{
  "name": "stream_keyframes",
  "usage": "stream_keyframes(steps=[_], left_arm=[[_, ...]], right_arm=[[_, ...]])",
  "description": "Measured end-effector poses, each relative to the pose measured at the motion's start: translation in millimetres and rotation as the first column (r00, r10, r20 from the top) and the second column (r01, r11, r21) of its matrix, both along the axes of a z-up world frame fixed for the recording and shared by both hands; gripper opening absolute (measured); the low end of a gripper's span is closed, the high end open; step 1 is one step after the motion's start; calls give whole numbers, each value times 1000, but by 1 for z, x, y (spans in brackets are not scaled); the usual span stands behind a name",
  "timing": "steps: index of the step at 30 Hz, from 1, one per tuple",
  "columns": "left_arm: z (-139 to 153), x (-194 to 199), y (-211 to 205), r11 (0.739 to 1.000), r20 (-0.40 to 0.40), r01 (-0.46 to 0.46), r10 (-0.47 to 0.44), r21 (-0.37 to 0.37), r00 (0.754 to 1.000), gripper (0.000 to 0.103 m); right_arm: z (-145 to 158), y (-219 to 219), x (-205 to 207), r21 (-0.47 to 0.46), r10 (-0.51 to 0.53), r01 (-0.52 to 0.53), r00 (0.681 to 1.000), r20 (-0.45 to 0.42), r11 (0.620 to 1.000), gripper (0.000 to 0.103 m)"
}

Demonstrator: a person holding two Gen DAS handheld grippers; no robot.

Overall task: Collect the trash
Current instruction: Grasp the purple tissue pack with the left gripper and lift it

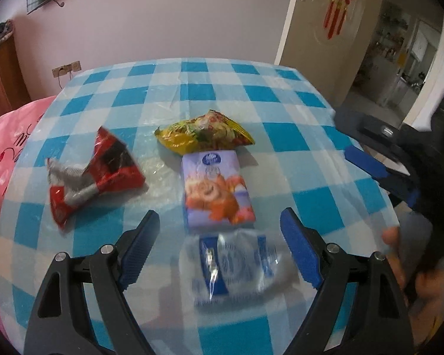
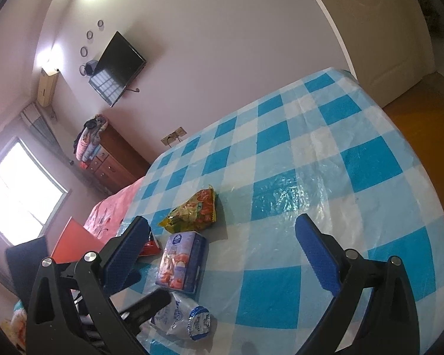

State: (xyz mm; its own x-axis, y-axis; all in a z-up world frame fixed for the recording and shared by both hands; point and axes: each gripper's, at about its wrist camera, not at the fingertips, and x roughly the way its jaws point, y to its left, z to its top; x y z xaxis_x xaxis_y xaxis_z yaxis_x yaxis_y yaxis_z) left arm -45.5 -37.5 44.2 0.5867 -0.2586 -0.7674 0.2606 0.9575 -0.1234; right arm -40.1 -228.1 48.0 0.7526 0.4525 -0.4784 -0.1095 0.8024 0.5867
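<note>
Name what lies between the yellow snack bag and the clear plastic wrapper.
The tissue pack lies between the yellow snack bag and the clear plastic wrapper, shown in the left wrist view.

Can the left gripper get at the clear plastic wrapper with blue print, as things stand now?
Probably yes. The left gripper is open, and the clear wrapper lies flat on the checked tablecloth between its fingers; nothing covers it.
</note>
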Motion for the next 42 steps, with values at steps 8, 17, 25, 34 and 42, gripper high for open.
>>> stream_keyframes(steps=[8, 17, 25, 34, 42], left_arm=[[-7, 30, -10, 999, -54, -32, 33, 10, 998, 72], [-17, 45, -12, 998, -99, -59, 61, 17, 993, 55], [-17, 46, -8, 998, -94, -70, 68, -10, 993, 53], [-7, 36, 14, 993, -74, -109, 105, -52, 992, 53], [10, 16, 48, 988, -44, -136, 132, -79, 990, 53]], right_arm=[[-1, -9, -2, 15, -1, 1, 1000, -3, 1000, 98], [-4, -13, 2, 25, 28, -27, 999, -21, 999, 98], [-5, -5, 3, 17, 73, -73, 997, -25, 997, 98], [-11, 7, 9, -6, 111, -111, 993, -52, 994, 98], [-14, 26, 11, -48, 153, -156, 986, -66, 987, 98]])
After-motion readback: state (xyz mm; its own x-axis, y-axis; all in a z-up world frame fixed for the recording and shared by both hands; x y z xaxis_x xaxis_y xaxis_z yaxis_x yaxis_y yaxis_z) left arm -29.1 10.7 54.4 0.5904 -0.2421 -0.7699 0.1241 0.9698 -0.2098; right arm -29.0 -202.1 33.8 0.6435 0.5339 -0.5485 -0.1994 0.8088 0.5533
